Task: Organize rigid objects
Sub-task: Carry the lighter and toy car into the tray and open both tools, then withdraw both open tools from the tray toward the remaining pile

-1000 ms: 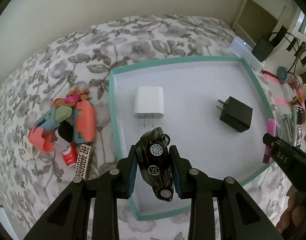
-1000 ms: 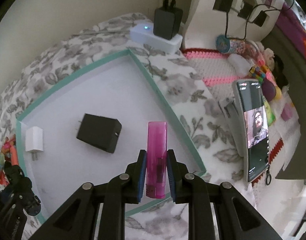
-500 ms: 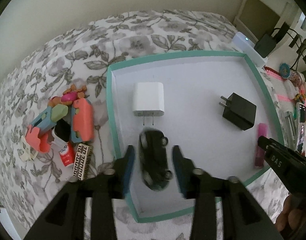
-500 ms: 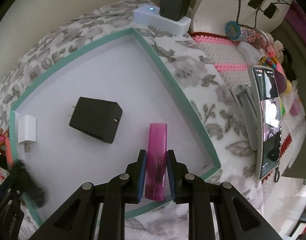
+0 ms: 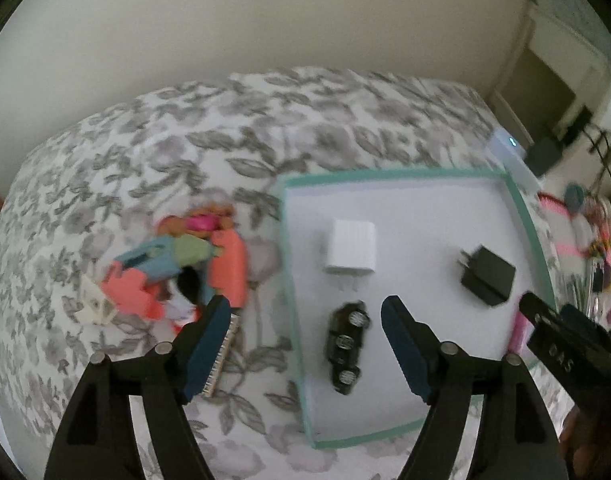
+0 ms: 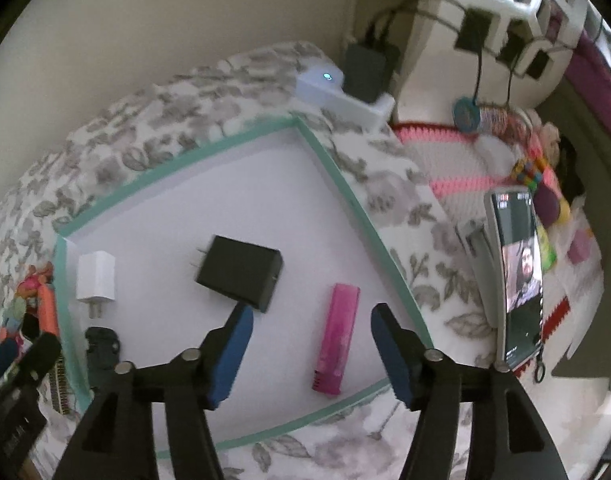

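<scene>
Blue-padded left gripper (image 5: pixel 305 320) and right gripper (image 6: pixel 309 320) tilt steeply downward, jaws opening.

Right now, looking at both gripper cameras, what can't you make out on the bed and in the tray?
- Left wrist view: the pile of colored toys is motion-blurred, and the left hand-held gripper covers its near edge.
- Left wrist view: the pink stick is mostly hidden behind the right hand-held gripper.
- Right wrist view: the toy car is partly covered by gripper parts.
- Right wrist view: the phone screen is too small to read.
</scene>
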`<state>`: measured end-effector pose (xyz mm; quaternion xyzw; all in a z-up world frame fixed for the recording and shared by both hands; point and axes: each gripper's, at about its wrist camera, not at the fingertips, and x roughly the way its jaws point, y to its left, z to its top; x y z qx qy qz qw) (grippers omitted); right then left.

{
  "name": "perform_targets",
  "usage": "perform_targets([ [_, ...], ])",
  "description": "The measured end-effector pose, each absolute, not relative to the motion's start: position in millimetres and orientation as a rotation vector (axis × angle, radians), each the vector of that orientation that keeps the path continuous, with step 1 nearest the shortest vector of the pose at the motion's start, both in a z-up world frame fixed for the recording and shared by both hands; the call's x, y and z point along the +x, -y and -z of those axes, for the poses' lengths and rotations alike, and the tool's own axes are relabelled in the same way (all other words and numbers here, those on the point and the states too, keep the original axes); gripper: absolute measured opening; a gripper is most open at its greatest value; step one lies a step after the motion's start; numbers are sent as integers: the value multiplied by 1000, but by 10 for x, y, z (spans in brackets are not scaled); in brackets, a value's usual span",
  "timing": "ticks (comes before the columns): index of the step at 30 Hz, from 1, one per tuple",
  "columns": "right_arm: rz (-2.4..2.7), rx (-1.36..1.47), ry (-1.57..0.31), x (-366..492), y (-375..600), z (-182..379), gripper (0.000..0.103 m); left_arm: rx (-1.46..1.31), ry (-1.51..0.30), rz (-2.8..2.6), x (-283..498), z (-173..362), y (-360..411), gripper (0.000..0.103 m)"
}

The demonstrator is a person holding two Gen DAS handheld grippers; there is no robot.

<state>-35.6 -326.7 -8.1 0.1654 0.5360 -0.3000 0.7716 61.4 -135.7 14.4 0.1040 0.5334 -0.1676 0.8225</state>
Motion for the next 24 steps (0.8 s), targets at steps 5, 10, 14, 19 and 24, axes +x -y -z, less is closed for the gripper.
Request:
perform_targets([
  [5,618,318,-1150,-280,3133,27,80,171,-1102,282,732,-238,1080,86],
  [10,576,289,-1166,-213,2970,65,83,118,-1074,189,861,-292,737,89],
  [14,516,254,-1168,-111,2751,69,89,81,-1062,100,961,-288,406,90],
  [19,410,235,-1171,31,2409,78,90,50,-1078,2,1064,-229,14,90],
  [24,320,197,-1179,168,2062,105,90,12,-1096,-59,1112,-174,-339,90],
])
